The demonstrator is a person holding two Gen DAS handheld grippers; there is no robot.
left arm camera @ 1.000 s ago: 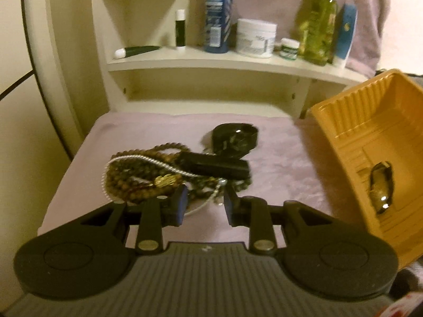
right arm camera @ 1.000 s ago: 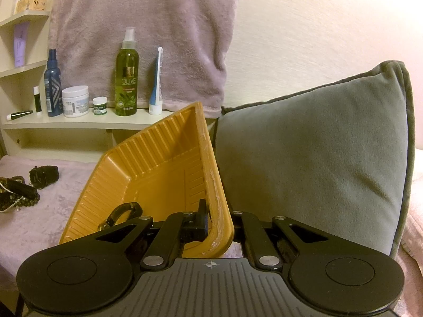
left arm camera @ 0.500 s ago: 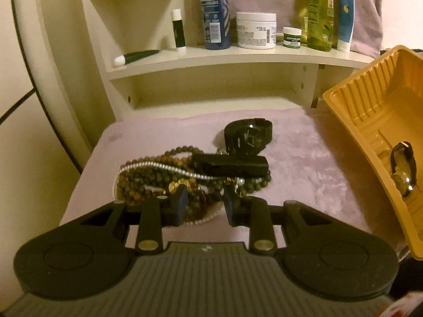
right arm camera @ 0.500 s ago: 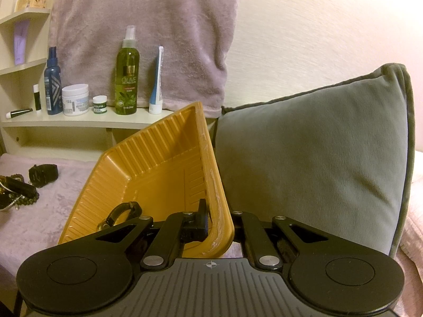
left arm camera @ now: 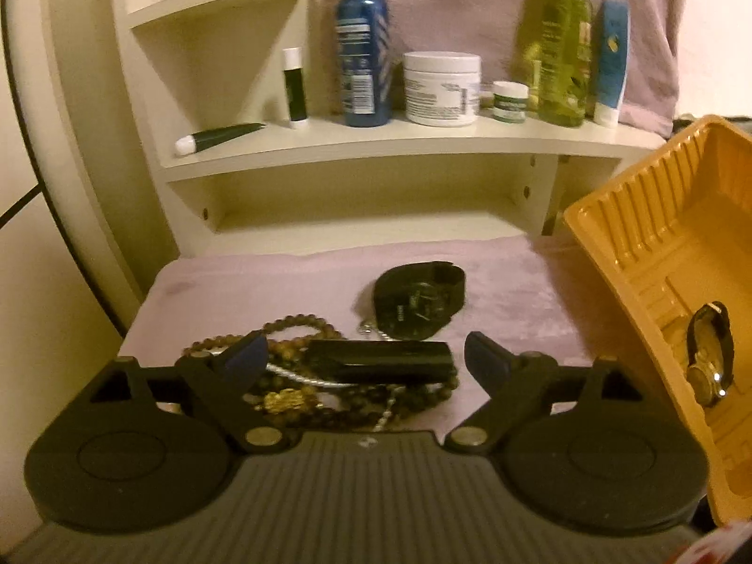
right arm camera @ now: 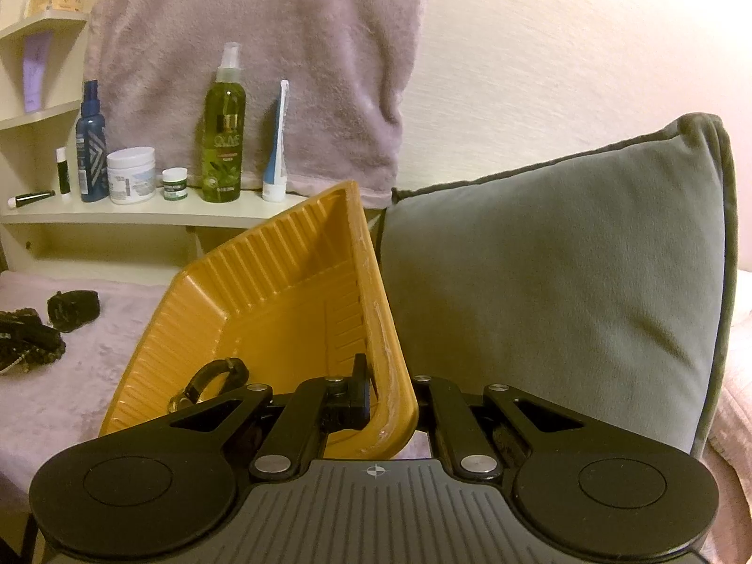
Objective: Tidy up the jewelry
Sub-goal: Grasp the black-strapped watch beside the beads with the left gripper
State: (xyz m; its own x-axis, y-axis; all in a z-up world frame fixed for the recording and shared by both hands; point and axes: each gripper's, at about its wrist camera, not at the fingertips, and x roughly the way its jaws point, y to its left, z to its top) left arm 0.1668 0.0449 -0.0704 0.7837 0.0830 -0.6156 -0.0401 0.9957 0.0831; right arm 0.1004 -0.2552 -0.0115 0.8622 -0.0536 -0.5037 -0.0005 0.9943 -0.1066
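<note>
Behind the just-spread left hand-held gripper (left arm camera: 362, 359), beads (left arm camera: 301, 329) lie half hidden; right hand-held gripper (right arm camera: 390, 390) pinches tray (right arm camera: 282, 282).

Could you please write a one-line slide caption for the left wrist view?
Left tongs open over a tangle of bead necklaces and a black bar; one watch already in the orange tray.

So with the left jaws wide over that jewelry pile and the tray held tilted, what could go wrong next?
1. The beads, silver chain and black case lie tangled, so the left gripper, whose jaws have just been opening, may drag up several pieces at once.
2. The right gripper pinches only the tray rim; the tray is tilted, so the watch inside could slide.
</note>
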